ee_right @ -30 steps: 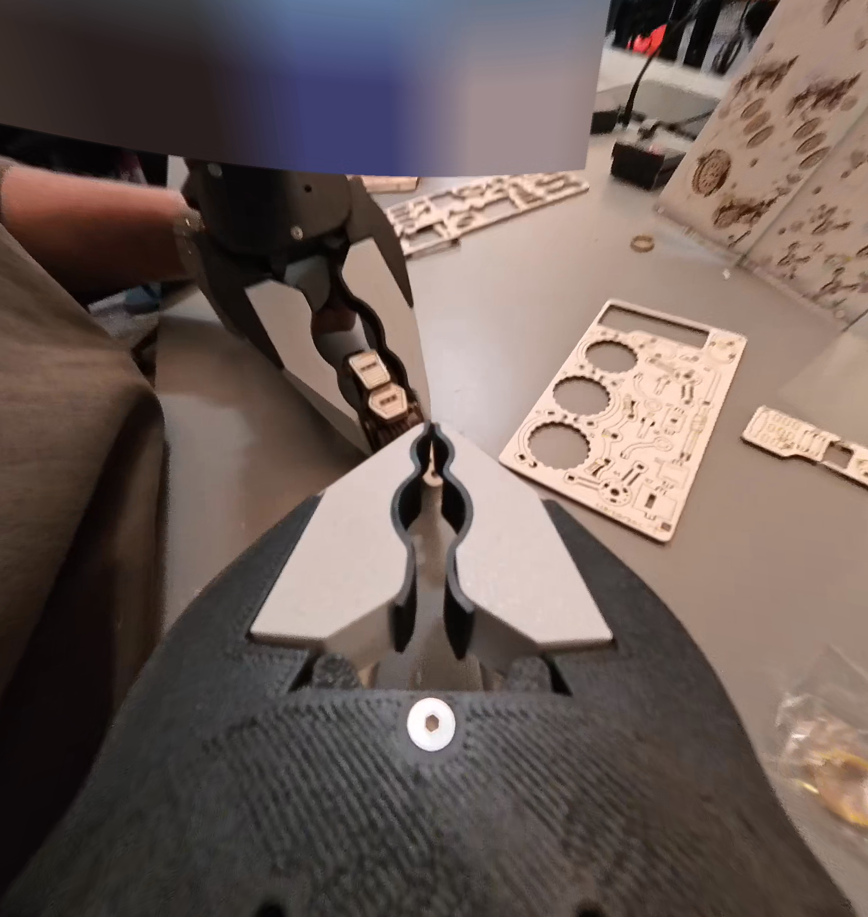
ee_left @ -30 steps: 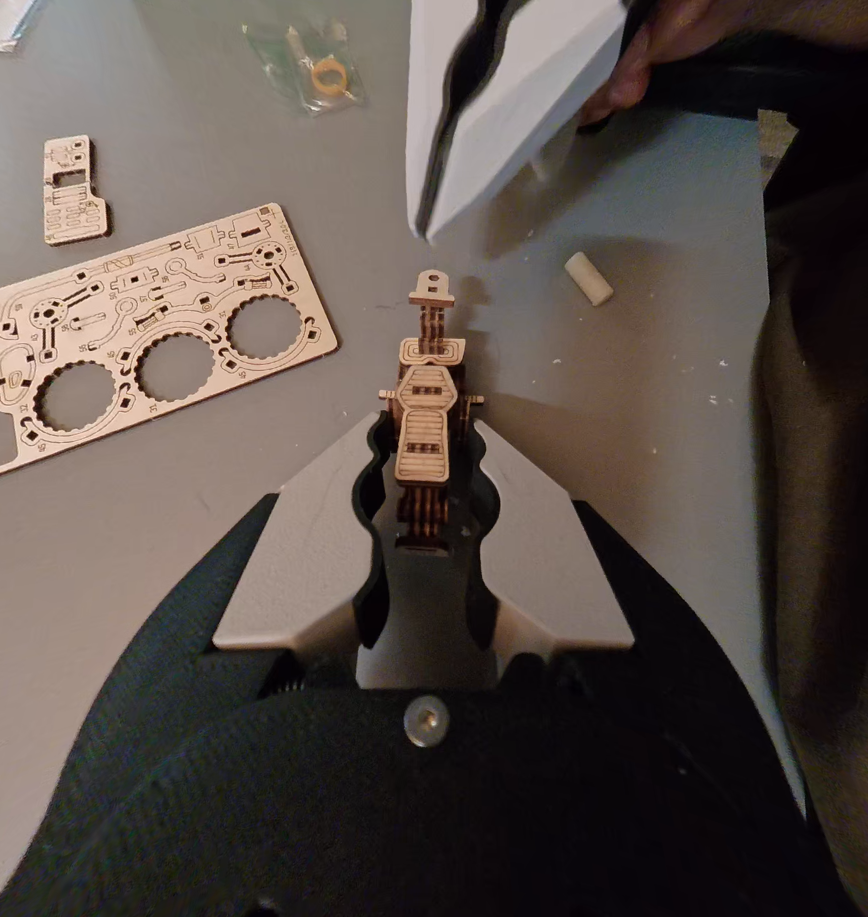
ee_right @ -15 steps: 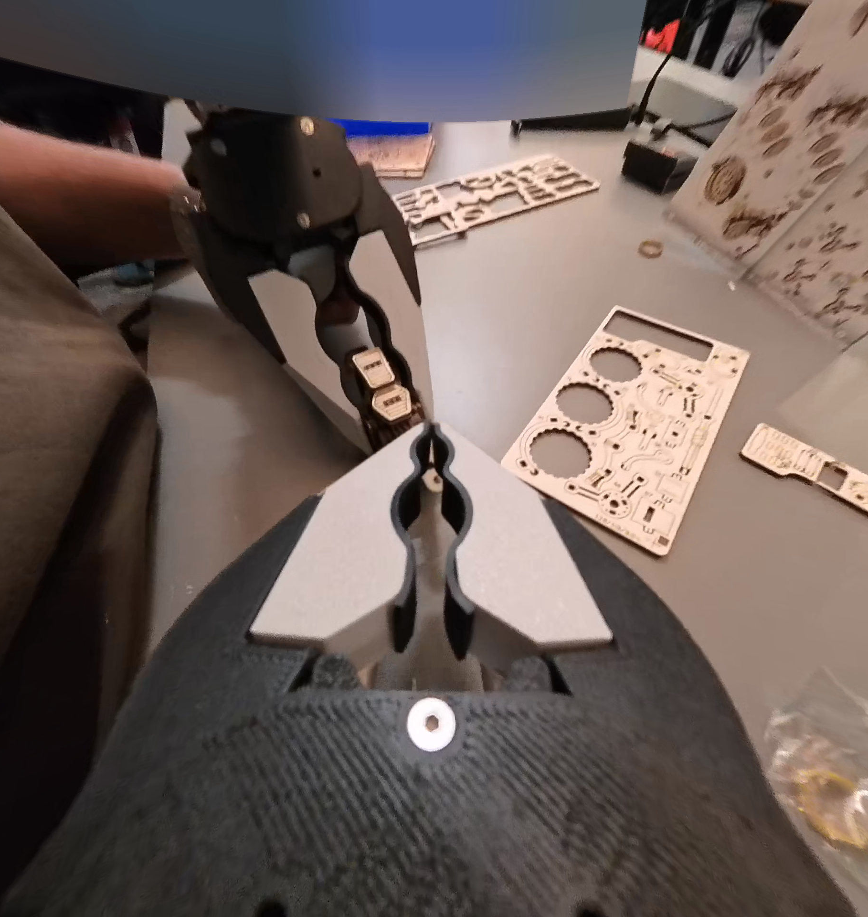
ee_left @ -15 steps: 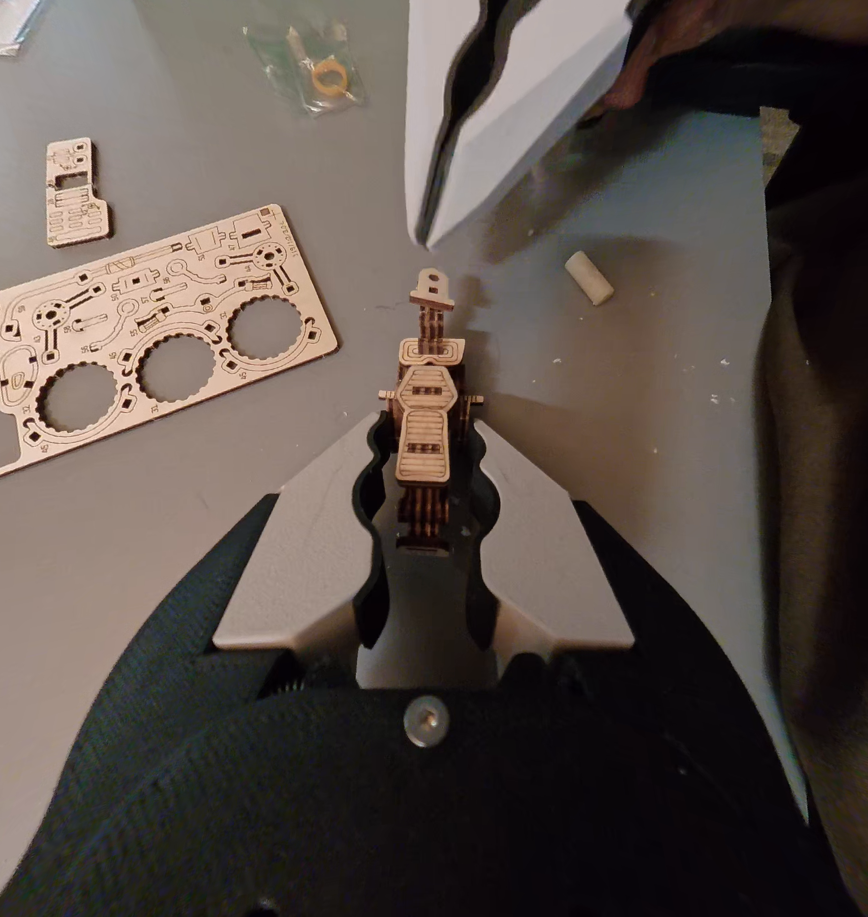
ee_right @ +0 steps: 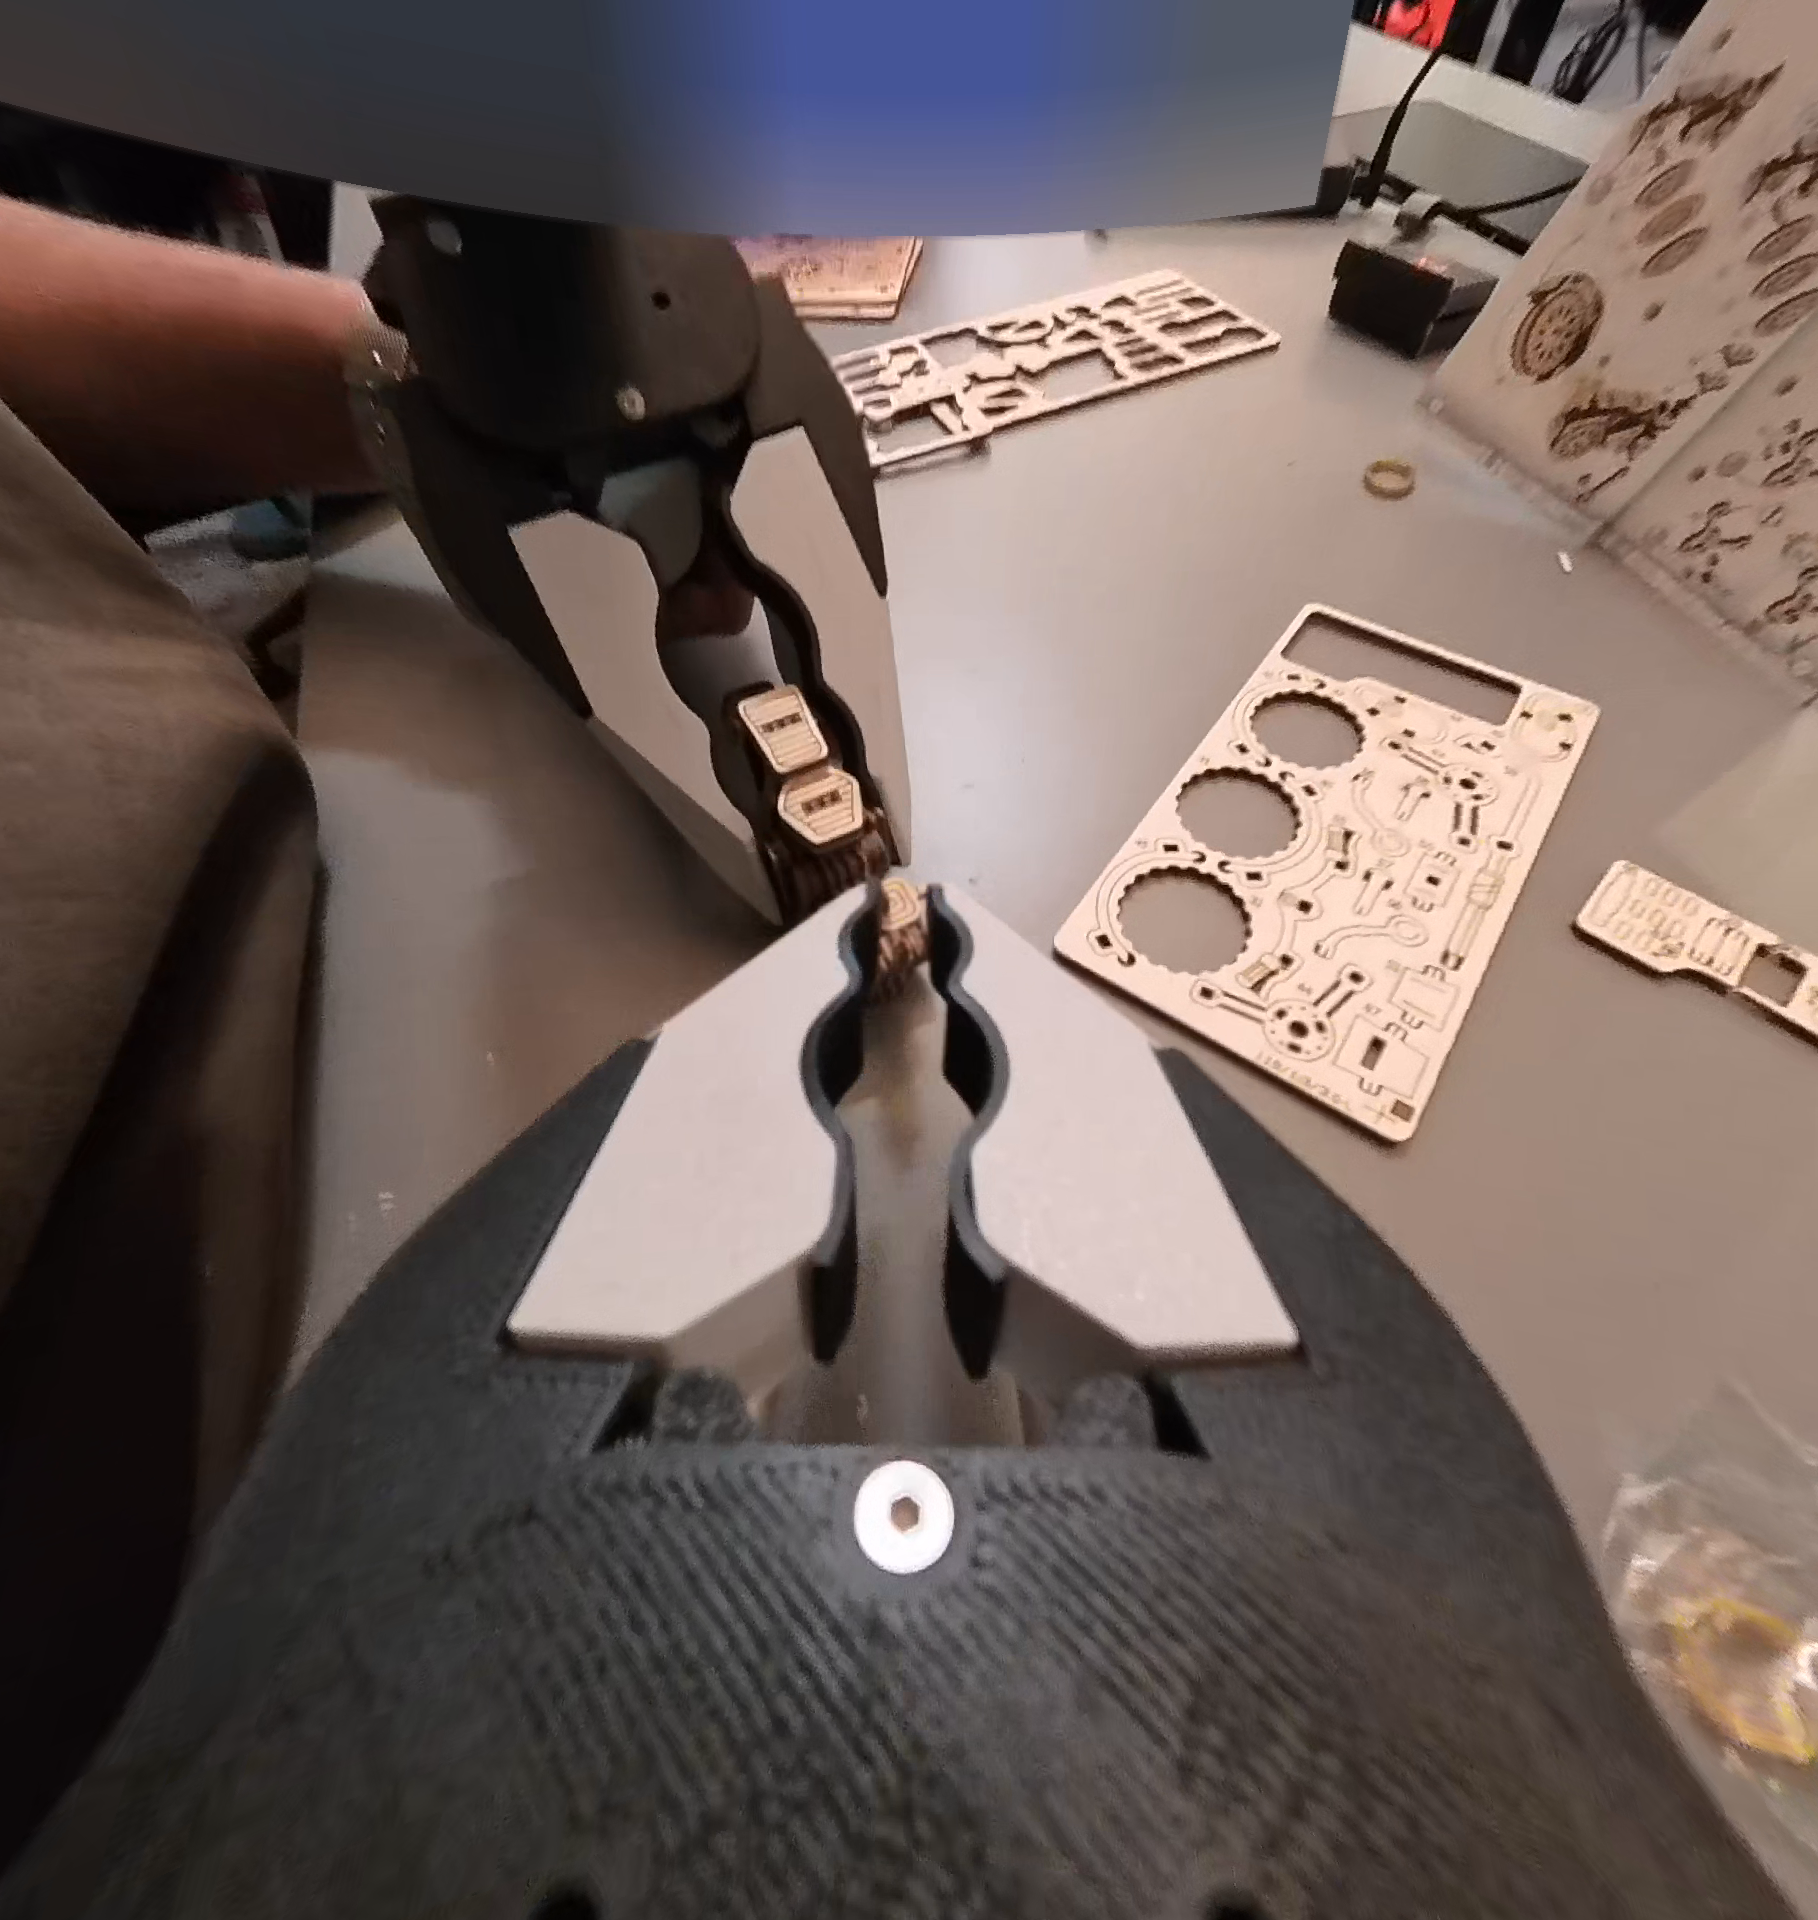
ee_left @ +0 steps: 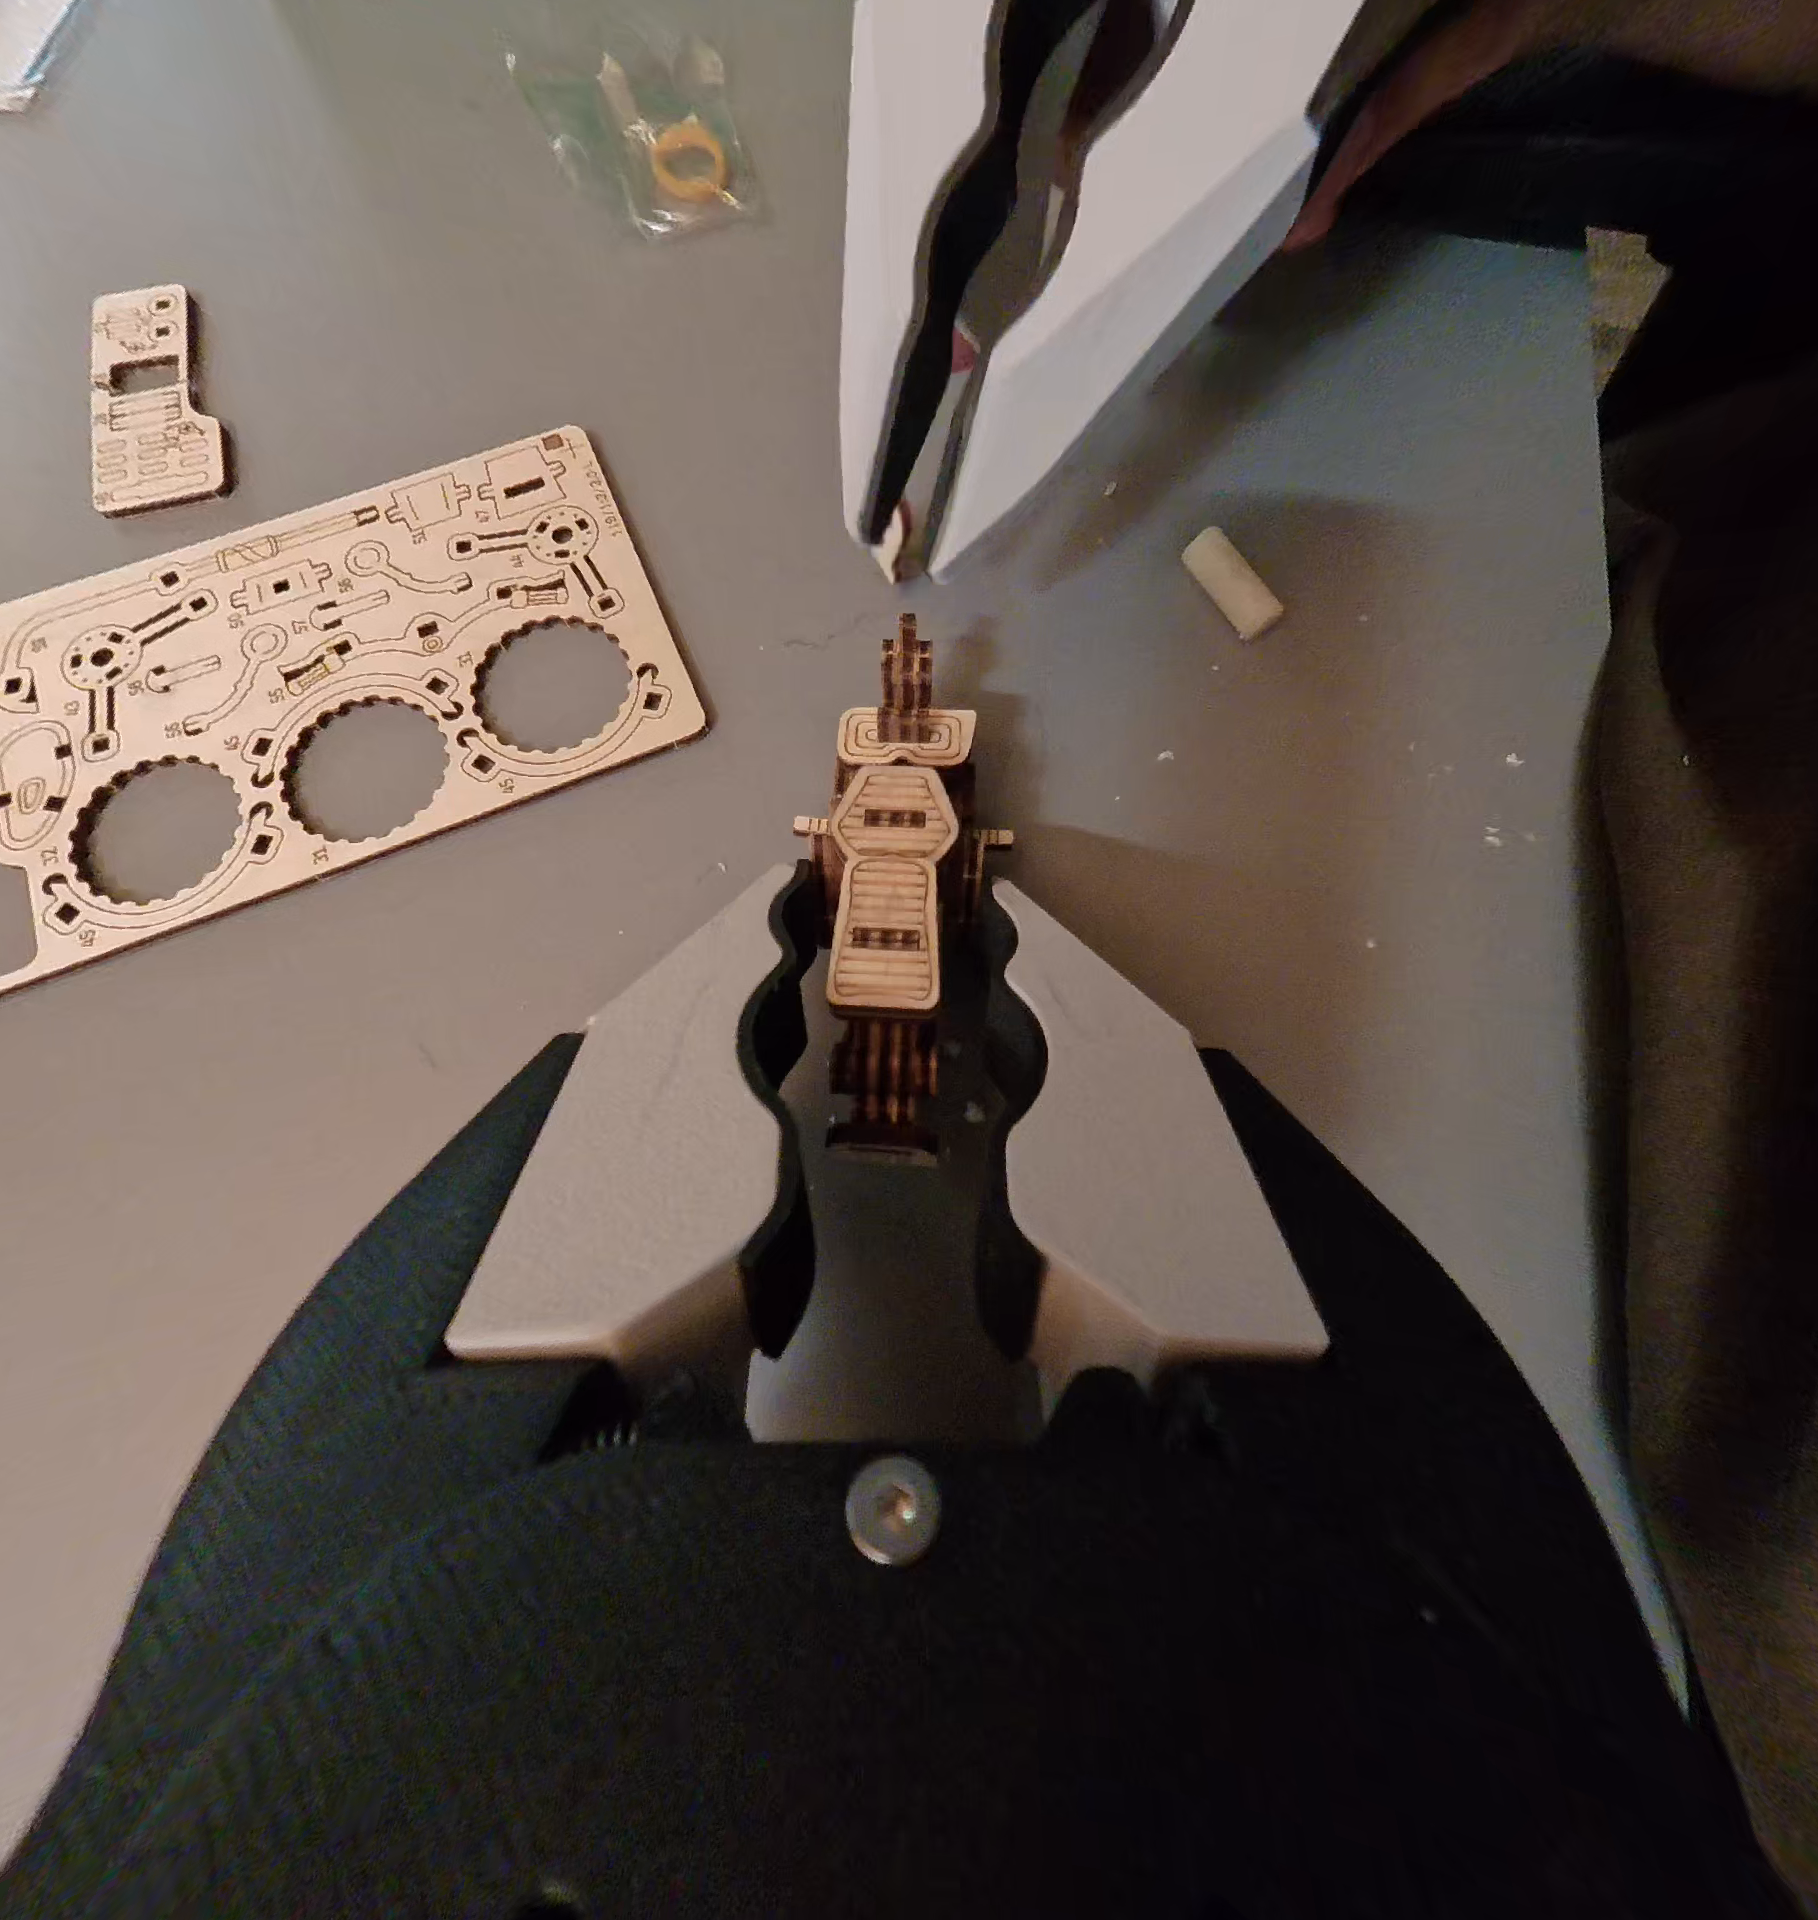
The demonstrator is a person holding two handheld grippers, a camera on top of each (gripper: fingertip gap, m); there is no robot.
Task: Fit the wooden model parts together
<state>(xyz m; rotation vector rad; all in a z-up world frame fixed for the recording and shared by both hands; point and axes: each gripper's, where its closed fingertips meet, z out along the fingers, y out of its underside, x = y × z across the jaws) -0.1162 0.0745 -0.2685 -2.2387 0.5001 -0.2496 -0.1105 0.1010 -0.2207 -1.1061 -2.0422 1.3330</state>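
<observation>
My left gripper is shut on the layered wooden model and holds it upright on the grey table. The model's narrow front end sticks out past the fingertips. My right gripper hangs just above that front end, pointing down. In the right wrist view its jaws stand a narrow gap apart with a wooden part showing in the gap. I cannot tell if they grip it. The left gripper and the model show beyond.
A part sheet with three round holes lies left of the model, with a small sheet offcut beyond. A plastic bag with a yellow ring, a white cylinder and engraved boards are nearby. A person's clothing borders the table. About 6 cm separates my left fingertips from my right. The white cylinder is about equally far from each gripper, around 9 cm.
My right gripper has come down closer to the model's front end and its jaws have parted slightly. The small holed piece on the model's tip no longer shows. The left gripper has not moved.
</observation>
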